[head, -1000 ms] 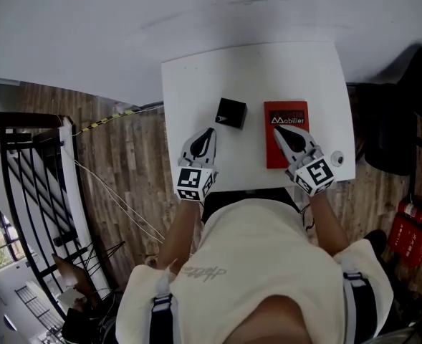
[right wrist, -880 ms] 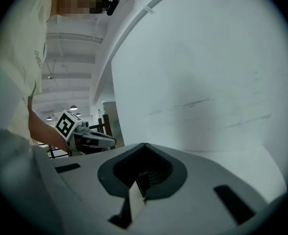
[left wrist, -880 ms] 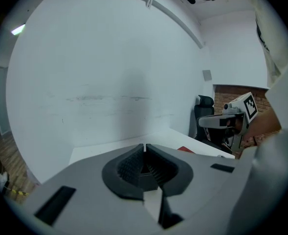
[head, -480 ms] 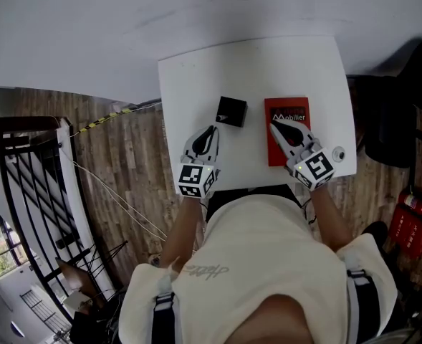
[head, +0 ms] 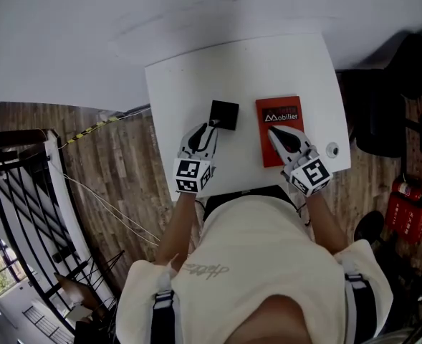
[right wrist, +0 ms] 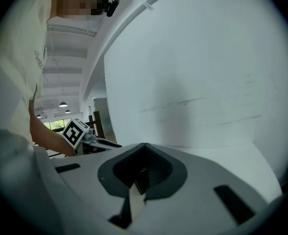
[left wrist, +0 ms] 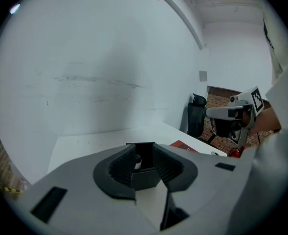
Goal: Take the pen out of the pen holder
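Left claw [head: 211, 125] — jaws a little apart, gripping nothing — points at the black pen holder [head: 223, 113]. The holder stands upright near the middle of the white bench [head: 189, 70], just ahead of the jaw tips. A pen [left wrist: 138, 161] stands inside the holder. Right claw [head: 273, 132] — jaws closed, empty — is over the red book [head: 288, 112], which lies toward the bench's right edge.

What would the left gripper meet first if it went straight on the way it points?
The pen holder. It stands straight ahead of the left gripper, seen between its parted jaws, with the pen inside. The gap to it looks short, but depth is unclear.
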Available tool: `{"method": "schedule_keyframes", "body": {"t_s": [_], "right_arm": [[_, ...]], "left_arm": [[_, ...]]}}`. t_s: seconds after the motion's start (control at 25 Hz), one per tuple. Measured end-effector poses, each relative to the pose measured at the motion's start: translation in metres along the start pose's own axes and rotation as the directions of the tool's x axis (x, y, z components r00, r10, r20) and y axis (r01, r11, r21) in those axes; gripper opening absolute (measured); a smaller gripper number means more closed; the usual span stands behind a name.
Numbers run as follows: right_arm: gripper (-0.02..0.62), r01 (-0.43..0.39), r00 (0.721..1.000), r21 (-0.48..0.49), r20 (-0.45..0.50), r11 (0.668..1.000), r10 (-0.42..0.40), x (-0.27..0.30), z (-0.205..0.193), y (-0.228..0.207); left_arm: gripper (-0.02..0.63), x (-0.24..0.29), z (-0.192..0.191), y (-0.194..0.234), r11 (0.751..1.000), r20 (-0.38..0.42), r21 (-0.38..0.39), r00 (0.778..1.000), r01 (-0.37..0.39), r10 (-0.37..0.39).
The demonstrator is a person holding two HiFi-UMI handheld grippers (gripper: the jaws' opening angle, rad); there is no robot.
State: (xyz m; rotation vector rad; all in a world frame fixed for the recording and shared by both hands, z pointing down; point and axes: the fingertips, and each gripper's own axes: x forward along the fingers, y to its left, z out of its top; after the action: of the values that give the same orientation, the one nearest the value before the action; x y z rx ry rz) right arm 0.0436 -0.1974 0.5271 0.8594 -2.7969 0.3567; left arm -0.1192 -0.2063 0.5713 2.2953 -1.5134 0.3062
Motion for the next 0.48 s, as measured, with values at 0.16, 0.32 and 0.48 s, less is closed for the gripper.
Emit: {"method": "schedule_keyframes", "body": {"t_s": [0.16,0.32,0.48], "right_arm": [[0.006,0.012,1.000,0.020,-0.003,1.000,-0.012,0.001,-0.003,-0.004],[0.006,0.011,1.000,0.019,-0.012,1.000,-0.010,0.003,-0.006,-0.005],[0.006,0.016,1.000,0.031,-0.011,0.999,-0.016,0.006,-0.006,-0.009]], "left_arm": [[0.104,0.013,-0.007,0.005,1.000,-0.026,0.003,1.000,0.006,-0.006],[0.104,0.021,-0.015,0.009,1.000,-0.049,-0.001,0.999,0.001,-0.001],[0.104,0.028,-0.019,0.010,1.000,-0.072,0.009,0.997,0.010,-0.010]]}}
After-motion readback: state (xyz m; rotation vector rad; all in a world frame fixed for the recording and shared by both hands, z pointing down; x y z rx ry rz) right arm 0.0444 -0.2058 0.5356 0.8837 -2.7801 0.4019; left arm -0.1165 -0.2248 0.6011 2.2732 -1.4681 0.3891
